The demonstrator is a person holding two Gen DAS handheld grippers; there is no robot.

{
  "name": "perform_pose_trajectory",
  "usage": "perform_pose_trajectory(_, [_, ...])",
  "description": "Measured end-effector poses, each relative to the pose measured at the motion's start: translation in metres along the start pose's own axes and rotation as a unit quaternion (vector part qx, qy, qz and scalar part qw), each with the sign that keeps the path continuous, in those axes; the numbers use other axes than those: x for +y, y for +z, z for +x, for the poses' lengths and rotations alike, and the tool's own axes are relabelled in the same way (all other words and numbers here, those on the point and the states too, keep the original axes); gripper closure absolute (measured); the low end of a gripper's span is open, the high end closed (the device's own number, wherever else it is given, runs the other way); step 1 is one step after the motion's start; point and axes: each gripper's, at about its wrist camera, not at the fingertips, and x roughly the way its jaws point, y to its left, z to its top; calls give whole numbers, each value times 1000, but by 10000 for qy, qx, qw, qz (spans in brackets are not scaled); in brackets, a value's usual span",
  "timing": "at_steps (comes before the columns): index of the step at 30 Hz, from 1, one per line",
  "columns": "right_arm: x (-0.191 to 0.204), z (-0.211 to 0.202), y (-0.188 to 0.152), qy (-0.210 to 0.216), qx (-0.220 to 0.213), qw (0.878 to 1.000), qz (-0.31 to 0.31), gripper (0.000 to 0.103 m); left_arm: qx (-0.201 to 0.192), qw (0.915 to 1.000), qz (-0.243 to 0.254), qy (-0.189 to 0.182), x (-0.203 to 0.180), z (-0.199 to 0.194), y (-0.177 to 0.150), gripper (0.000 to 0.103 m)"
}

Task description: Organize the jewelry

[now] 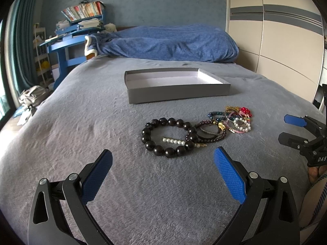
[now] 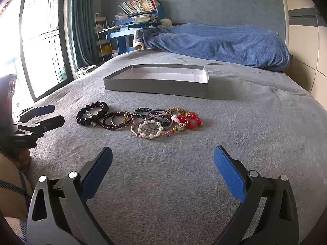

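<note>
Bracelets (image 2: 141, 120), heaped mid-blanket (image 2: 245, 143) of the bed, lay just before a shallow grey box (image 2: 155, 85). Left gripper (image 1: 162, 173) and right gripper (image 2: 162, 173): fingers spread wide, holding nothing, near the heap.

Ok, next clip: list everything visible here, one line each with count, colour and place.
box: one, grey, open, empty, mid-bed.
large bead bracelet: one, black, nearest the left tool.
pearl hair clip: one, white and gold, partly under that bracelet.
mixed bracelets: tangled pile, count unclear; red, white, pink, dark blue, brown.
bedspread: one, grey.
blanket: one, blue, at the bed's far end.
desk: one, blue, piled with books.
left tool: open.
right tool: open.
</note>
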Motion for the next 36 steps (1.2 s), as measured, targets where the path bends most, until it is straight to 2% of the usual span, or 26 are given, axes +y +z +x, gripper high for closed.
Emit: perform_pose_trajectory(36, [-5, 2, -1, 9, 24, 10000, 43, 5, 88, 10000, -20, -13, 2, 6, -6, 5])
